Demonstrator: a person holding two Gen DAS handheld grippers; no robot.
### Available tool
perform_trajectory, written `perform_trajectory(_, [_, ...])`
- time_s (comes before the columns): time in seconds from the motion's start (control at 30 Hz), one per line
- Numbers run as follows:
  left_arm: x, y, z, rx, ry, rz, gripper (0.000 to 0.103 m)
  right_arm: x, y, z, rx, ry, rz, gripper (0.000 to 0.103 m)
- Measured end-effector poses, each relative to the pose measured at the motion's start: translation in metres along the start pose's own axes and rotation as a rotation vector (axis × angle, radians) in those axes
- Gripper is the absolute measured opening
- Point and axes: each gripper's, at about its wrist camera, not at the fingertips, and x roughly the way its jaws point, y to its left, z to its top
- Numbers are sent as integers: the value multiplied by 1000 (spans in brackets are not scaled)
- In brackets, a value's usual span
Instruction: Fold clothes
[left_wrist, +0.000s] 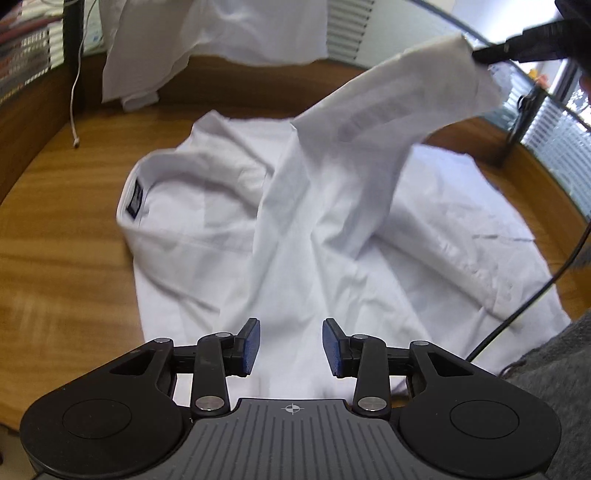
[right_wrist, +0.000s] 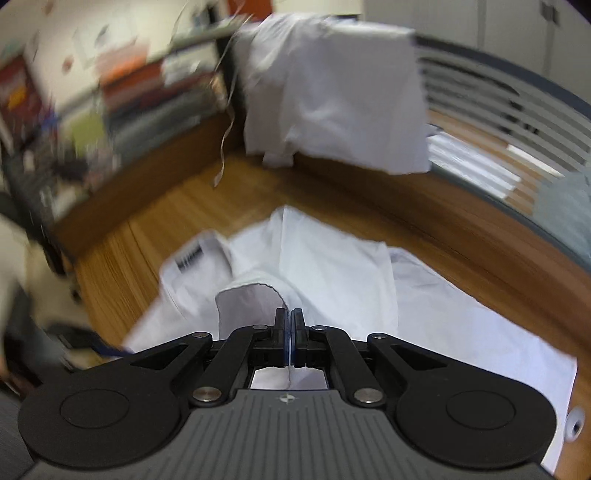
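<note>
— Two grippers, one shirt. What does the near one show?

— From the left wrist view, the left gripper hangs over the near hem of the white shirt, jaws parted with nothing between the blue pads. No earlier view to compare, so only that: apart, empty, cloth beneath.

— And the shirt itself?

— Thin, creased white fabric, spread across the wooden table. Collar lies to the left in that view, with a dark label inside it.

— The right side?

— The right gripper is closed on the sleeve; the cuff edge stands up just beside the pressed-together fingers. In the left wrist view that sleeve rises off the shirt body in a slanted band up to the dark fingertips at top right.

— Farther back?

— A second white garment drapes over the partition behind the table, and a thin white cable dangles beside it.
</note>
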Motion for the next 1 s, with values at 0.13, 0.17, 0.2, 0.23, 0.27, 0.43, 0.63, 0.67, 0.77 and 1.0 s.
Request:
perform_trajectory(0.13, [-4, 0, 7, -11, -45, -21, 45, -40, -31, 29, 241, -35, 107, 1])
perform_trajectory(0.17, [-5, 1, 8, -19, -54, -26, 45, -45, -42, 33, 315, -42, 140, 1])
perform_trajectory(0.2, [-5, 1, 9, -26, -63, -31, 46, -47, -53, 35, 373, -48, 161, 1])
perform_trajectory(0.23, [-3, 2, 9, -40, -64, -27, 46, -47, -64, 37, 415, -51, 168, 1])
perform_trajectory(0.27, [-1, 2, 8, -55, -58, -25, 46, -43, -75, 38, 445, -50, 165, 1])
perform_trajectory(0.43, [9, -6, 3, -87, -18, -10, 46, 12, -138, 22, 598, -54, 108, 1])
perform_trajectory(0.63, [22, -39, 2, -55, 42, -5, 48, 93, -183, 3, 640, -76, 47, 2])
perform_trajectory(0.67, [26, -45, 3, -55, 49, -3, 49, 103, -188, 3, 629, -85, 32, 3])
perform_trajectory(0.77, [36, -64, 4, -57, 69, 5, 49, 124, -203, 4, 598, -121, -23, 8])
perform_trajectory(1.0, [49, -91, 1, -30, 107, 26, 54, 113, -232, -6, 586, -187, -30, 41])
